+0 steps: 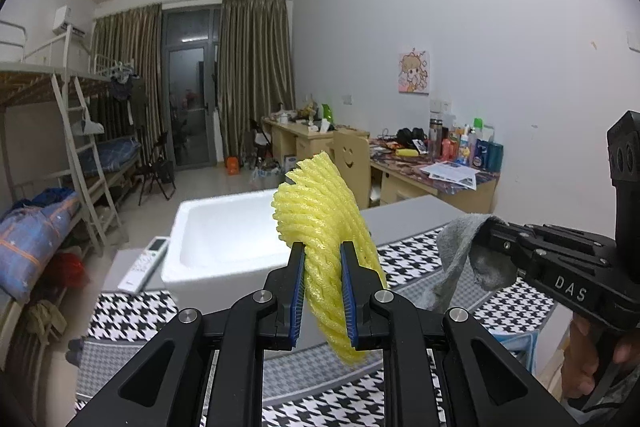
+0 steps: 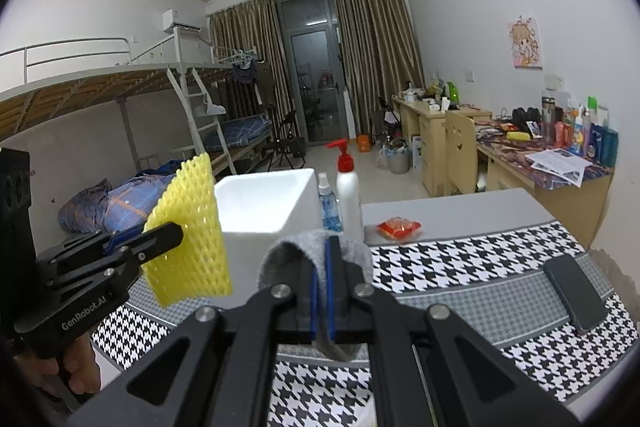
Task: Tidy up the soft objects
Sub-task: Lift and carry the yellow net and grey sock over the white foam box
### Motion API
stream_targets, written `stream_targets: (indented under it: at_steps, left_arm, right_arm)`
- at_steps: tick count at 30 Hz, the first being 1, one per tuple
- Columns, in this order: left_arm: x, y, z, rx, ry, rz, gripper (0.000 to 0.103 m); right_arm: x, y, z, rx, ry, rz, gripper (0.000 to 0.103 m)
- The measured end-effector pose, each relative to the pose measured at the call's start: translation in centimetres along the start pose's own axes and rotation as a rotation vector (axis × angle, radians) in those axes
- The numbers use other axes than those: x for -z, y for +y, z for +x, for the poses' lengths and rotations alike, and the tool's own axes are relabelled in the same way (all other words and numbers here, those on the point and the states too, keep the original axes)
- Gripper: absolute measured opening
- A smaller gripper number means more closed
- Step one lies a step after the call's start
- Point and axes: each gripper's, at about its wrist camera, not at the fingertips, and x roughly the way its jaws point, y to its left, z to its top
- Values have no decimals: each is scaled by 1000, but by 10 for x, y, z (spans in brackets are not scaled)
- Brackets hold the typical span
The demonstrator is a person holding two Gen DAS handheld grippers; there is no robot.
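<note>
My left gripper point(image 1: 322, 255) is shut on a yellow foam net sleeve point(image 1: 320, 215), which stands up between the blue pads and hangs below them. From the right wrist view the same yellow foam net sleeve point(image 2: 188, 231) shows at the left, held above the table. My right gripper point(image 2: 324, 247) is shut on a grey cloth point(image 2: 280, 255) that drapes over its fingertips; in the left wrist view the grey cloth point(image 1: 456, 251) hangs from it at the right. A white foam box point(image 1: 224, 227) stands open just beyond both grippers, also the white foam box point(image 2: 264, 203).
A houndstooth cloth point(image 2: 460, 267) covers the table. On it lie a dark phone point(image 2: 576, 291), a red packet point(image 2: 400, 227), a white pump bottle point(image 2: 348, 191) and a blue spray bottle point(image 2: 328, 203). A remote control point(image 1: 146, 259) lies left of the box. Bunk beds and desks stand behind.
</note>
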Motion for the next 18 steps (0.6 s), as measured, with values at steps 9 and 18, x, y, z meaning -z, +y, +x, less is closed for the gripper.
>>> stream_targets:
  at_steps: [9,18]
  left_arm:
    - [-14,10,4,-38,-18,-6,18]
    - [-31,13,4,-75,-51,19,18]
  right_arm:
    - [-15,13,8,-15,-11,-36,6]
    - [-39,21,11,-3,-39,-52,6]
